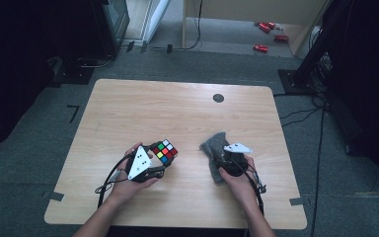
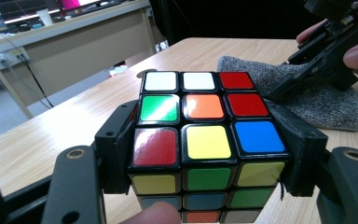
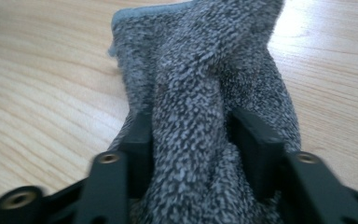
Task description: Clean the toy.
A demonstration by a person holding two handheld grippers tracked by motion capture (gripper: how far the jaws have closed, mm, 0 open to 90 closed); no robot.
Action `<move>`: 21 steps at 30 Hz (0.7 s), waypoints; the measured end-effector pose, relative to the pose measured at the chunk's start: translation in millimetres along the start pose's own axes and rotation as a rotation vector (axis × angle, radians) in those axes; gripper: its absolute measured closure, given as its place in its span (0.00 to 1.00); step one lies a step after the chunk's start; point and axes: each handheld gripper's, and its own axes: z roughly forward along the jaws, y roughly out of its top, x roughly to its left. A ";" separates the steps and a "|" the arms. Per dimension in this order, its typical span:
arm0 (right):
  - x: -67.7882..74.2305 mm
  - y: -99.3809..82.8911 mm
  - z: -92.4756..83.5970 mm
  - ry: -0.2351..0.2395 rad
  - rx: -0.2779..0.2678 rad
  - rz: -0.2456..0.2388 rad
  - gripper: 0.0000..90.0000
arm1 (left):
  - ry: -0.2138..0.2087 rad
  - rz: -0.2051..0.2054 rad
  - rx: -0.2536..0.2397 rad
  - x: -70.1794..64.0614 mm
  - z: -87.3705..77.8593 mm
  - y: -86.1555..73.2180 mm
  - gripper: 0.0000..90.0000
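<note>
The left gripper [image 1: 154, 159], in the lower left of centre in the high view, has its jaws clamped on opposite sides of a scrambled Rubik's cube [image 1: 165, 150], held just above the wooden table [image 1: 128, 108]. In the left gripper view the cube [image 2: 200, 140] shows a mixed top face, with white, red, green, orange, blue and yellow squares.

The right gripper [image 1: 225, 157], lower right of centre, has its jaws pinched on a bunched fold of a grey terry cloth [image 1: 216, 145] lying on the table; the right gripper view shows the pile [image 3: 191, 116] gathered between both pads.

Assessment: both items appear secured. The likely work, wiping the cube with the cloth, is not yet begun; cube and cloth are near but apart.
</note>
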 end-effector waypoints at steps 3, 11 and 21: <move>0.0 3.8 -7.0 0.051 -0.039 0.034 0.74 | -0.003 0.001 0.010 -1.0 1.0 -0.2 0.38; 36.2 26.2 -49.2 0.321 -0.306 -0.002 0.75 | -0.040 0.013 0.072 -7.6 5.3 0.8 0.38; 88.1 31.9 -67.2 0.520 -0.336 -0.139 0.75 | -0.128 0.063 0.090 -26.2 8.8 8.1 0.38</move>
